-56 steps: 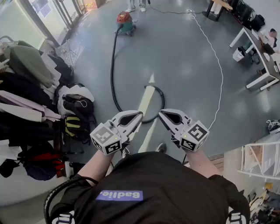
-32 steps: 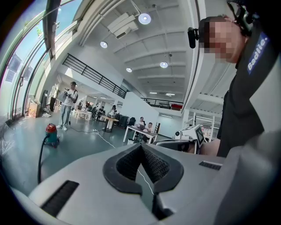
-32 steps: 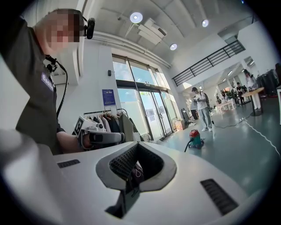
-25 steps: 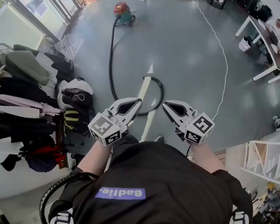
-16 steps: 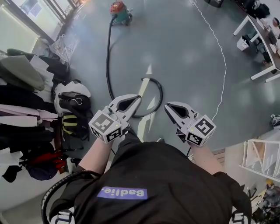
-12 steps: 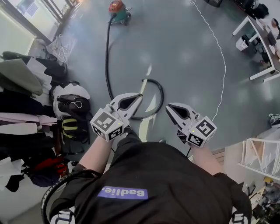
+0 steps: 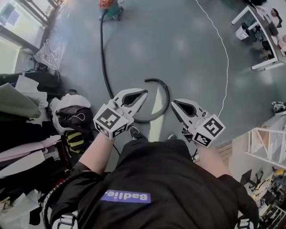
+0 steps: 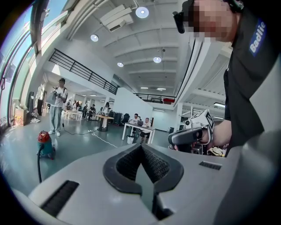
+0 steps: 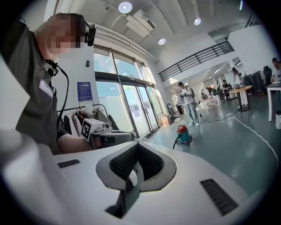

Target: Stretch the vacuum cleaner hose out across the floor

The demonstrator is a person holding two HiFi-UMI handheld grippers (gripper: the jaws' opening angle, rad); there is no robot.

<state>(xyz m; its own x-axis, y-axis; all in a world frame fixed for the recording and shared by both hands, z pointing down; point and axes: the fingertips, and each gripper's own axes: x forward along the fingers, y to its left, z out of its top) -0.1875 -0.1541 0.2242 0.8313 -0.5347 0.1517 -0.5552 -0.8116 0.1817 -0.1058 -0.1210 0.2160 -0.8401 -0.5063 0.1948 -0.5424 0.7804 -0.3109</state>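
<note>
The hose (image 7: 102, 53) lies on the grey floor (image 7: 187, 49). It starts at the vacuum cleaner (image 7: 109, 5) far across the room, runs toward the person, then bends back in a hook just past the 2 claws. So it is not stretched out yet. The left claw (image 7: 144, 92) is clenched with nothing in it. The right claw (image 7: 174, 103) is clenched and empty too. Both hang in the air over the hooked end, not touching it.

What could go wrong? The hook lies near the person's shoes (image 7: 134, 132), so a foot could catch on it. The claws must open first, or they will just bump the hose. A hard tug could drag the vacuum cleaner along or tip it. A thin white cord (image 7: 226, 53) lies on the floor to the right, and the hose could snag it.

The purple patch (image 7: 124, 196) on the black shirt seems to say "Badlie". The cubes (image 7: 110, 124) on the claws show only black and white squares.
</note>
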